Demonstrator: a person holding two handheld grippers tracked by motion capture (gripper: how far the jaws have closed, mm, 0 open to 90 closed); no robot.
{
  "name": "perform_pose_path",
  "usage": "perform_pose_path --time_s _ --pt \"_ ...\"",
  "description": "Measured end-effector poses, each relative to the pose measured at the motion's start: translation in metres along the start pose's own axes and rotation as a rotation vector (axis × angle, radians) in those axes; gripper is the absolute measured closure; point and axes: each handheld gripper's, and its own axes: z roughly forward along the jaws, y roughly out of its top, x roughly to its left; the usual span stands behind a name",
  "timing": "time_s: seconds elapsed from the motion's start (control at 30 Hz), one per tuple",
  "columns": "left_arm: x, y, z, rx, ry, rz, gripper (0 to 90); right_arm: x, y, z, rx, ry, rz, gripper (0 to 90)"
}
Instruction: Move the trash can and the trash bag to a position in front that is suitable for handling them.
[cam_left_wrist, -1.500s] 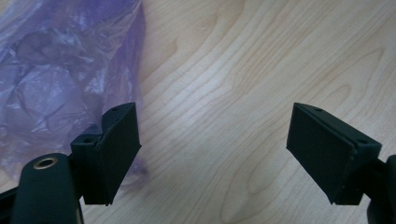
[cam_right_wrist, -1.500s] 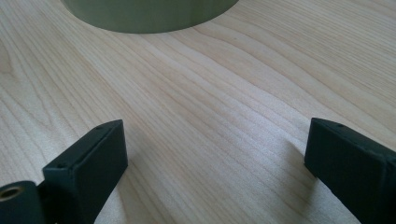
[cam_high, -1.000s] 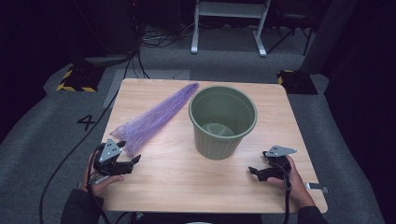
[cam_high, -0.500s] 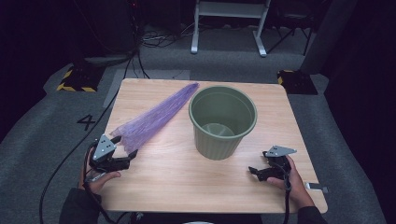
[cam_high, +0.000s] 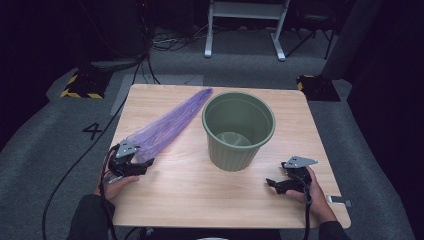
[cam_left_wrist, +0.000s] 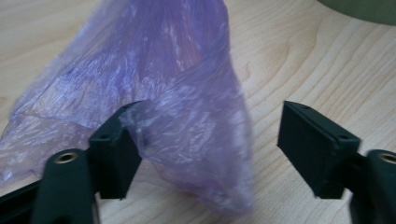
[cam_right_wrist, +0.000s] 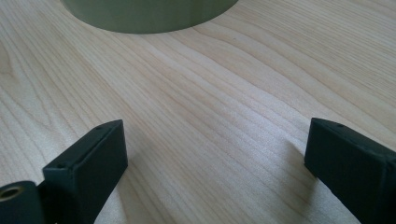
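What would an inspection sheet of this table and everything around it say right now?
Surface: wooden table, bare pale grain, level.
Job's things: purple bag lying flat and stretched out left of the green bin; bin upright, with no liner.
Clutter: nothing seen on the table.
Tongs: left tongs at the bag's near end, jaws apart and just been closing, film between them and against one jaw, not clamped; right tongs open over bare wood near the bin.
Cables: one trails from the left tongs off the table's near-left edge; more lie on the floor behind.
Surroundings: grey carpet marked 4, white frame legs, dark room.
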Motion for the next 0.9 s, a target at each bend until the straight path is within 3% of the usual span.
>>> perform_pose_path --time_s 0.17,0.37,0.6,0.9 --pt "0.002 -0.002 0.005 0.015 -0.038 -0.006 51.0 0.0 0.0 0.0 0.0 0.0 0.001 5.8" --pt "0.0 -0.004 0.011 0.063 -0.097 0.014 67.5 0.0 0.0 0.0 0.0 0.0 0.0 5.8" --pt "-0.009 -0.003 0.017 0.069 -0.111 0.02 71.5 0.0 0.0 0.0 0.0 0.0 0.0 5.8" --pt "-0.039 0.007 0.03 0.065 -0.159 0.06 70.6 0.0 0.0 0.0 0.0 0.0 0.001 5.8"
